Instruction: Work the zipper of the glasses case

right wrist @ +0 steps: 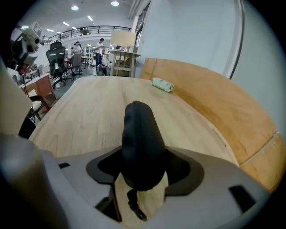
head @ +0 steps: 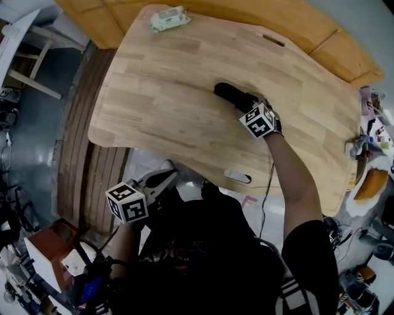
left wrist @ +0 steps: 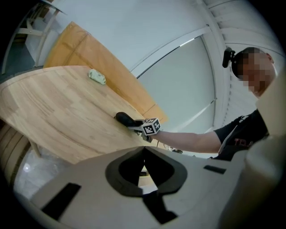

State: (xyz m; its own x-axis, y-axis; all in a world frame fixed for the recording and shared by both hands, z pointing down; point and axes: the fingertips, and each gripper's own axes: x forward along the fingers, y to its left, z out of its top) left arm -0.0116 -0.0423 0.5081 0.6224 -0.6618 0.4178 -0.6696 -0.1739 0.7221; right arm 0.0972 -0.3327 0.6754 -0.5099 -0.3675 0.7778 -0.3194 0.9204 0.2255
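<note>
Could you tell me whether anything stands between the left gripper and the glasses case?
Nothing visible does: only bare table lies between the shut left gripper and the glasses case, which the right gripper grips. The pale packet sits far off at the table's far edge.

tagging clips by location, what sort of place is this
Probably an open-plan office or workshop: a big wooden table, office chairs behind it, ceiling spotlights and a railed upper gallery.
</note>
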